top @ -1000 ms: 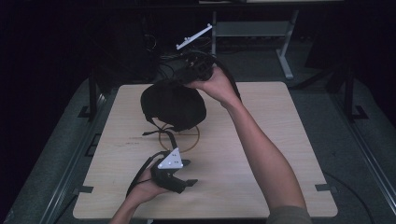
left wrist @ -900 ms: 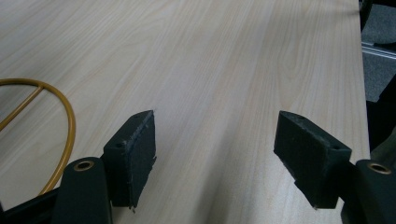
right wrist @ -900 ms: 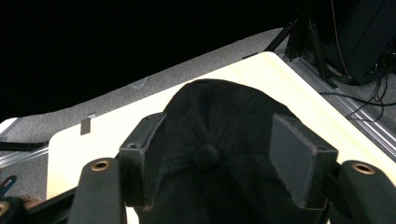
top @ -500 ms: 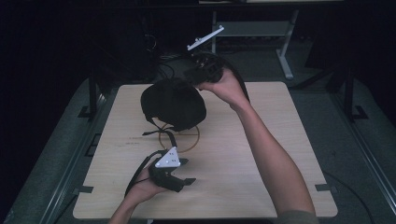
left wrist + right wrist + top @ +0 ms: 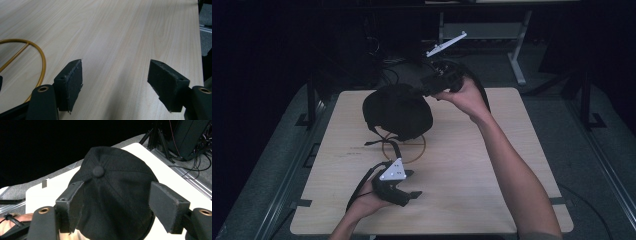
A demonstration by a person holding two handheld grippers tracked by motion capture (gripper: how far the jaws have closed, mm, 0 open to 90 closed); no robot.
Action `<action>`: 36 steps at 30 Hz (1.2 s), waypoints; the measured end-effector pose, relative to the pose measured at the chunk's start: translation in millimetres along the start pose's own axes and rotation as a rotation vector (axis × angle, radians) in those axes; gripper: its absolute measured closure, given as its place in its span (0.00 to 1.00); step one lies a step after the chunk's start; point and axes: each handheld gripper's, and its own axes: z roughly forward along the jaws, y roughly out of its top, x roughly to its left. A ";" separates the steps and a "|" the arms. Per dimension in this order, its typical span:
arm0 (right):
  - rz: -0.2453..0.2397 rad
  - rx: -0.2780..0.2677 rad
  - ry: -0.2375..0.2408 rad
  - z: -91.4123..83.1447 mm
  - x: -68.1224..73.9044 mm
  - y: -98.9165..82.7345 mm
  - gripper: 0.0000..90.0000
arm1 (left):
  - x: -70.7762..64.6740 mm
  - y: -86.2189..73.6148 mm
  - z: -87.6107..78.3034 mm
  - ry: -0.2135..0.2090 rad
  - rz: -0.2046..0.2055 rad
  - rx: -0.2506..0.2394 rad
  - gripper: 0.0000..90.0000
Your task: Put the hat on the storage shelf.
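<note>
A black cap (image 5: 398, 110) with a top button (image 5: 98, 171) lies crown-up on the far left part of the wooden table (image 5: 492, 165). My right gripper (image 5: 428, 90) hovers at the cap's far right edge, open, its jaws spread wide above the crown (image 5: 115, 195) with nothing between them. Near the front edge my left gripper (image 5: 409, 192) rests low over the table, open, and bare wood (image 5: 120, 50) shows between its pads. The cap's strap (image 5: 382, 140) trails toward the front.
A thin yellow ring (image 5: 404, 149) (image 5: 30, 53) marked on the table sits just in front of the cap. Dark stands and cables (image 5: 512, 45) surround the table's far side. Metal rails (image 5: 607, 165) run along both sides.
My right gripper has drawn back from the cap toward the far right and risen a little. The cap and left gripper have stayed put.
</note>
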 end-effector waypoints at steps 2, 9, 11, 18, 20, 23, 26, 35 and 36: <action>0.006 -0.001 -0.003 -2.6 0.0 -3.2 0.31 | 0.2 -0.1 -0.3 0.001 0.000 -0.002 0.31; 0.010 -0.003 -0.010 -11.4 -0.8 -13.9 0.29 | 0.3 -0.8 1.2 -0.003 -0.004 -0.001 0.31; 0.010 -0.009 -0.012 -14.2 -1.4 -17.5 0.29 | 0.2 -0.6 1.7 -0.005 0.002 0.006 0.31; 0.015 -0.014 -0.019 -24.7 -1.6 -31.3 0.29 | 0.1 -1.1 3.1 -0.008 -0.004 0.007 0.31; 0.017 -0.012 -0.022 -28.3 -1.9 -36.5 0.29 | 0.1 -0.9 3.1 -0.011 -0.005 0.008 0.31; 0.018 -0.014 -0.025 -33.8 -1.5 -44.4 0.29 | 0.8 -1.1 3.8 -0.013 -0.010 0.002 0.31; 0.023 -0.017 -0.030 -39.5 -2.6 -53.3 0.28 | 1.7 -0.9 3.2 -0.014 -0.012 -0.003 0.30; 0.045 -0.023 -0.043 -51.9 -7.9 -79.3 0.28 | 1.6 -0.9 4.3 -0.033 -0.032 -0.017 0.30; 0.052 -0.017 -0.043 -53.0 -8.4 -81.7 0.28 | 1.6 -0.8 4.1 -0.031 -0.031 -0.018 0.30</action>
